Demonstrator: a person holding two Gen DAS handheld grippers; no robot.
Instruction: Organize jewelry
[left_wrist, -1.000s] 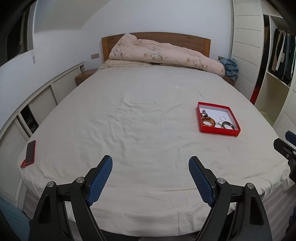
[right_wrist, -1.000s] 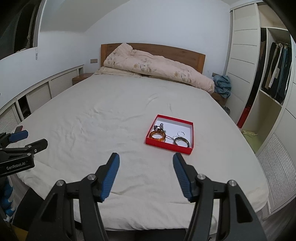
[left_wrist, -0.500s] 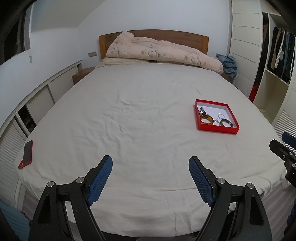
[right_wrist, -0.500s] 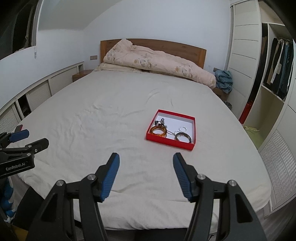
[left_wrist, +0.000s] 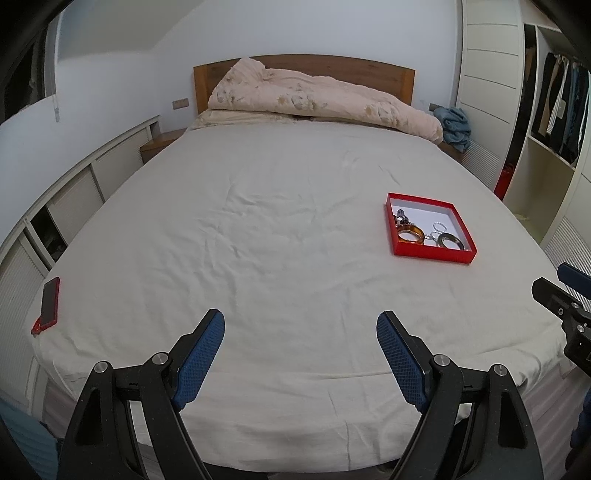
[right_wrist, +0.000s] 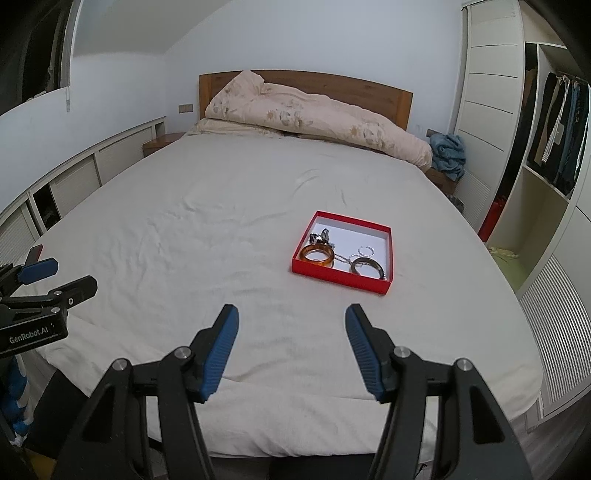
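Matt creased cloth bedsheet (left_wrist: 280, 236)

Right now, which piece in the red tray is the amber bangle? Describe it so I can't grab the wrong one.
On the bed's white sheet sits a shallow red tray with a white floor. The amber bangle lies in its near-left corner. It is the thick, translucent orange-brown ring; the darker metallic bangle sits at near right, and the thin silver ring lies just behind that one.

White-sheeted bed (left_wrist: 295, 229), wooden headboard (left_wrist: 306, 66) — open wardrobe (right_wrist: 550, 122) right.
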